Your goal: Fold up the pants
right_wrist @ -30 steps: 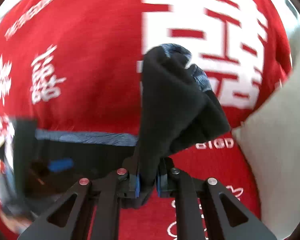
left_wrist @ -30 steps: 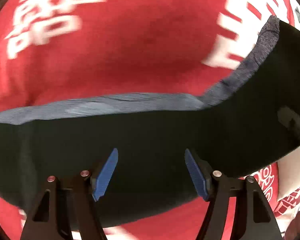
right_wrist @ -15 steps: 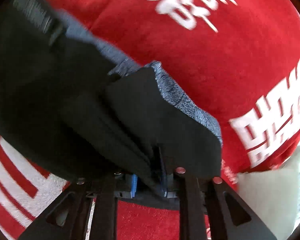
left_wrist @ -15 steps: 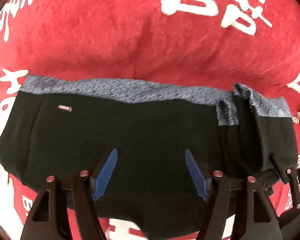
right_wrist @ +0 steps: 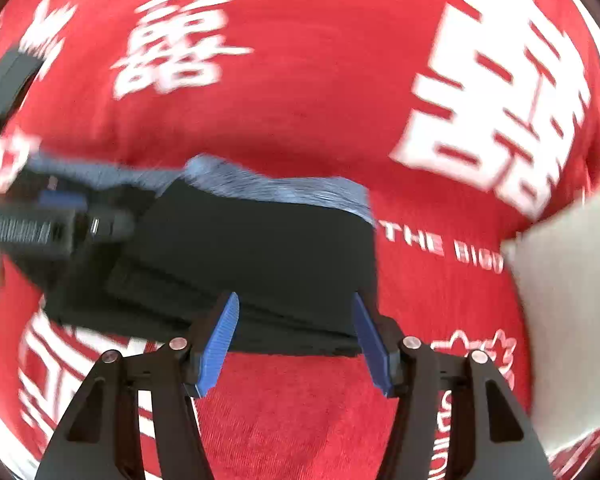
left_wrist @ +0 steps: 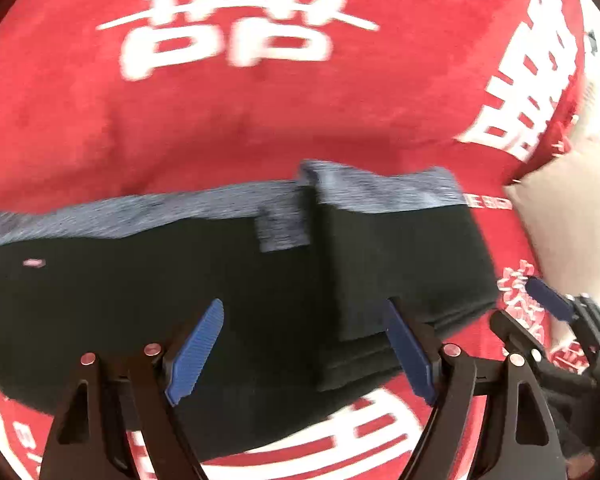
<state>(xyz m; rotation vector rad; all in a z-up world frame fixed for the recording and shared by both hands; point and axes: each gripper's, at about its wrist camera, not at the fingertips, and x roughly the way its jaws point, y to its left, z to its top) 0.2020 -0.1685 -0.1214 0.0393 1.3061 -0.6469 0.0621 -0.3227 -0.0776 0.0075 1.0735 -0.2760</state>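
Blue pads of our left gripper (left_wrist: 304, 354) & right gripper (right_wrist: 296, 346) stand apart, right just opened, both empty; black pants (left_wrist: 204, 296) lie beyond on red blanket (left_wrist: 228, 120), one end folded over, more folds left imo

A plush red cloth printed with large white characters (right_wrist: 312, 112) covers the whole work surface, its nap soft and evenly lit by bright daylight. A line of small white Latin lettering (right_wrist: 440, 246) runs across it. At the right edge lies a pale beige fabric cushion (left_wrist: 572, 216), resting partly over the red cloth.
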